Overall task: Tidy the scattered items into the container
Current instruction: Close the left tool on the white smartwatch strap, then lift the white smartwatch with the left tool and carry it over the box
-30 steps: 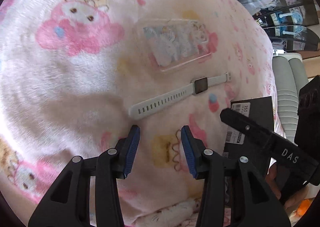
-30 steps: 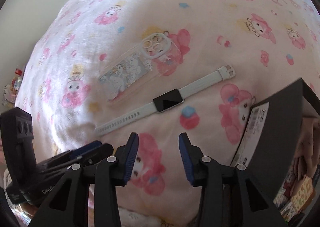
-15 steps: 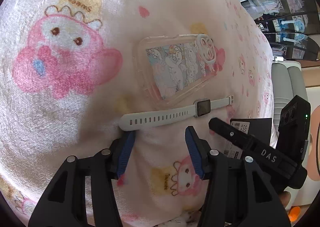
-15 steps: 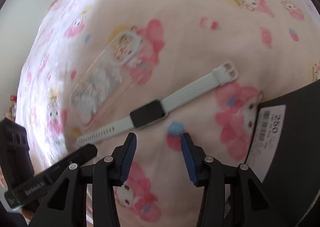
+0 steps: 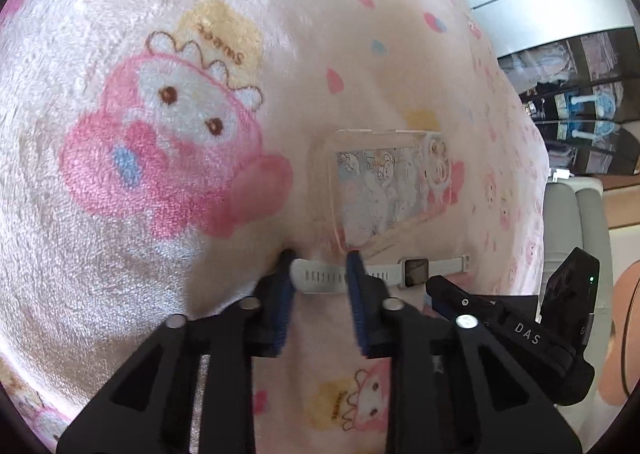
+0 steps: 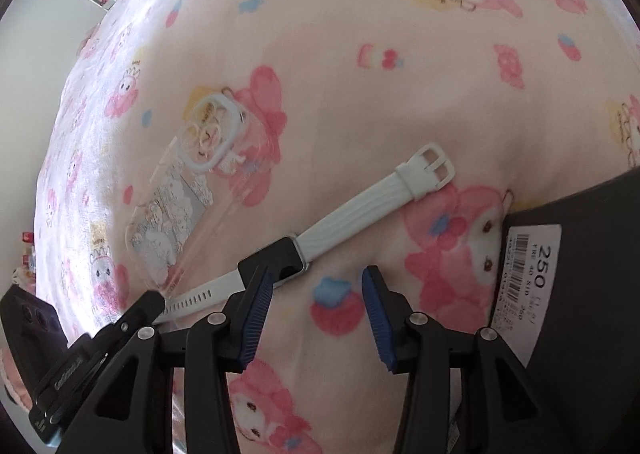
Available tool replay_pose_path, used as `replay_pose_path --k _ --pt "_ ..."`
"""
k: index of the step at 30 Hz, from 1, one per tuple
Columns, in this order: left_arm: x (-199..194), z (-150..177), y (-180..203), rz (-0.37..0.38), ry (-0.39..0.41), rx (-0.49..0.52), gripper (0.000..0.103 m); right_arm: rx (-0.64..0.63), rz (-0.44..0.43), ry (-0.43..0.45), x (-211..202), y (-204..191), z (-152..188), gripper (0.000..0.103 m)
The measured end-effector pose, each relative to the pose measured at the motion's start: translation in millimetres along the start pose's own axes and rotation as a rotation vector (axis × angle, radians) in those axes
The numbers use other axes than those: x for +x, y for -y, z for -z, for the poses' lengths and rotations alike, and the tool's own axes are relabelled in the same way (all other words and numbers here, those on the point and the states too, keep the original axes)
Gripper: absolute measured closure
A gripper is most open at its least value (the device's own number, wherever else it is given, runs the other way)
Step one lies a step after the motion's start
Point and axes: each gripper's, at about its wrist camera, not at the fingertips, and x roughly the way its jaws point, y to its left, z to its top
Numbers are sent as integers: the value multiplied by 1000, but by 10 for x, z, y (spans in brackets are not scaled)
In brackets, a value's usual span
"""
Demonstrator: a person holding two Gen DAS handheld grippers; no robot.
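Both grippers have dropped closer to the bedding since a second ago, and the left gripper [image 5: 319, 256], which then hung short of the watch, now has its fingertips at the strap.

We see a fluffy pink blanket printed with cartoon bunnies [image 6: 360, 34] covering nearly everything in both views. At the right edge of the right wrist view lies a black cardboard box with a white barcode label [image 6: 580, 294], resting on the blanket and cut off by the frame. Next down in size is a clear plastic phone case with a cartoon print and a ringed camera cut-out [image 6: 180, 206], flat on the blanket, just beyond the watch and well apart from the box.

The right gripper [image 6: 317, 272] hovers with its blue-padded jaws about half parted. Only blanket shows between them. Its left fingertip overlaps the edge of the watch face.

The left gripper's jaws are narrower than before but a gap remains, blurred. The perforated tail of the strap lies crosswise in that gap. We cannot tell whether the pads press on it.

The white silicone wristwatch with a dark square face [image 6: 352, 206] lies stretched out flat, its buckle end near the box corner, outside the box.
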Motion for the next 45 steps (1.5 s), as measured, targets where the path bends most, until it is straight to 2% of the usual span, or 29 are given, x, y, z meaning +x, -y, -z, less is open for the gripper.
replay_pose_path --k 1,6,12,14,15,17,21,24,25,28,30,32,36,39,41,43,45 --pt "-10 11 5 19 -12 11 99 -5 -2 2 -9 1 11 61" --pt "-239 167 -23 38 13 49 101 -11 -16 4 -17 0 39 61" --pt "-819 286 -379 -57 166 -8 101 -21 -10 14 -68 -13 111 61" --pt "-940 244 -566 -40 183 -57 95 -33 -11 -5 -40 -46 130 61" --pt "-939 237 -651 -3 165 -88 83 -41 -14 -17 -19 -68 129 61" --pt "-885 266 -741 51 131 -139 73 -71 -41 -48 9 -139 128 61" --pt "-677 426 -563 69 106 -107 73 -150 -84 -104 85 -274 113 61" --pt "-377 405 -362 100 67 -93 73 -146 -107 -151 202 -283 69 61" --pt "-371 449 -366 98 70 -99 73 -121 -112 -161 241 -246 39 61" --pt "-278 284 -356 95 111 -148 73 -22 -169 -168 270 -107 -37 61" --pt "-276 198 -363 102 143 -170 73 77 -238 -125 213 23 -69 61" --pt "-275 142 -395 114 162 -183 71 132 -262 -91 189 111 -97 61" --pt "-167 108 -401 96 155 -182 71 155 -261 -86 249 136 -97 60" --pt "-73 97 -397 86 149 -184 71 41 -227 -116 271 -35 -39 58" --pt "-95 103 -406 90 153 -179 71 1 -245 -140 252 -110 4 58" --pt "-113 97 -386 86 150 -168 75 9 -293 -166 248 -126 38 58" --pt "-165 119 -378 68 149 -141 90 18 -317 -182 255 -121 58 66"
